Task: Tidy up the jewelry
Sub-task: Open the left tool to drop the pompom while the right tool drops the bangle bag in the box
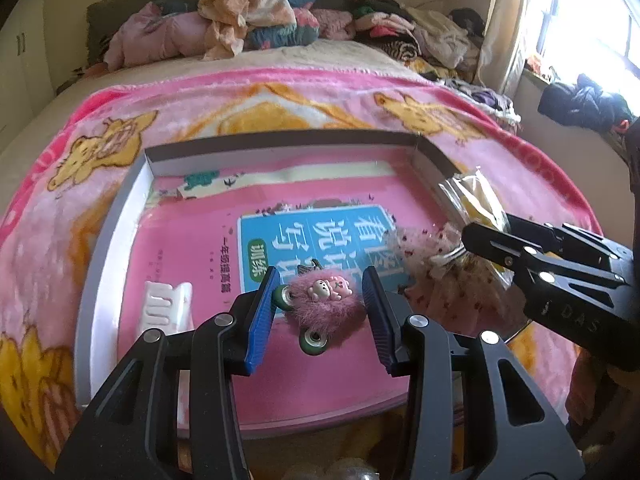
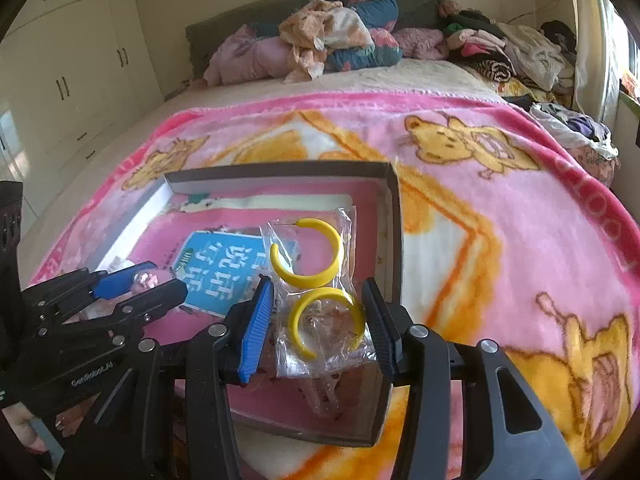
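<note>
A shallow grey-rimmed box (image 1: 100,240) lies on the pink blanket, with a pink book (image 1: 304,216) lining its floor. My left gripper (image 1: 322,310) holds a pink fuzzy hair clip (image 1: 324,300) with small charms between its jaws, just above the book. A white hair claw (image 1: 166,308) lies in the box to the left. My right gripper (image 2: 318,326) is shut on a clear plastic bag of yellow hoop earrings (image 2: 308,256) over the box's right side (image 2: 394,240). It also shows in the left wrist view (image 1: 476,216). A pink floral scrunchie (image 1: 440,268) lies under it.
The pink cartoon-bear blanket (image 2: 500,216) covers the bed. Pillows and heaped clothes (image 1: 248,16) lie at the headboard and along the right wall. White wardrobes (image 2: 72,72) stand on the left. A window (image 1: 592,12) is at the right.
</note>
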The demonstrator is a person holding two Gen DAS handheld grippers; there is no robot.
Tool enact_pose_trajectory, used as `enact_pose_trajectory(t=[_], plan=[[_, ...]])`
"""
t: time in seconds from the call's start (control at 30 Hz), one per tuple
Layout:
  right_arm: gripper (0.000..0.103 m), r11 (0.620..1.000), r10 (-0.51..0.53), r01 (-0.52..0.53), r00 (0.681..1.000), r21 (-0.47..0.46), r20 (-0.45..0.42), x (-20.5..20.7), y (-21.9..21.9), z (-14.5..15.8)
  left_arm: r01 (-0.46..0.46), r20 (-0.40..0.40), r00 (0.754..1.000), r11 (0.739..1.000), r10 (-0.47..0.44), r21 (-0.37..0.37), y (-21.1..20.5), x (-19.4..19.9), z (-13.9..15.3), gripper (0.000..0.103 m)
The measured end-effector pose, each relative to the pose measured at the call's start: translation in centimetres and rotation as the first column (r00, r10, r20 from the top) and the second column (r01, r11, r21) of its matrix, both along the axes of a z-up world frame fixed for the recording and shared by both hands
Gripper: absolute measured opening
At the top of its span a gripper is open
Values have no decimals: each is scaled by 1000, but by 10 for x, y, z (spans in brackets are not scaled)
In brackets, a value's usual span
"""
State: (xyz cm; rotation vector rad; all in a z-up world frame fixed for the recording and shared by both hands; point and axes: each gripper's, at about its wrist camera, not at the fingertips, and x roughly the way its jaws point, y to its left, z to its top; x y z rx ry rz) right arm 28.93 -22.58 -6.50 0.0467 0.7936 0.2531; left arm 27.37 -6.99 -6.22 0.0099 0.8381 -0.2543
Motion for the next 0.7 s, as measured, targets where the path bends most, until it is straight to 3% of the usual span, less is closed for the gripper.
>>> enact_pose_trajectory(t=[0.17,0.3,0.43,0.5,0.7], plan=[[46,1000,-8,8,1000,4,0,0,-1,-4,8,-13,1000,1000,-8,1,-1,0,-7,34],[56,1000,-15,15,1000,6,23,-4,-3,-1,7,-11,1000,1000,-7,-8,2,0,-7,34],[59,1000,-14,13,998,15,54,-12,-4,4,-1,-4,1000,1000,0,-20,6,-2,-6,35],[68,1000,-26,25,997,18,77,-19,-7,8,-10,4,1000,1000,10,-27,8,-4,-4,40],[81,999,-45,45,989,3,144,-45,-12,22,-35,48,998,998,37,-50,16,-18,9,57]])
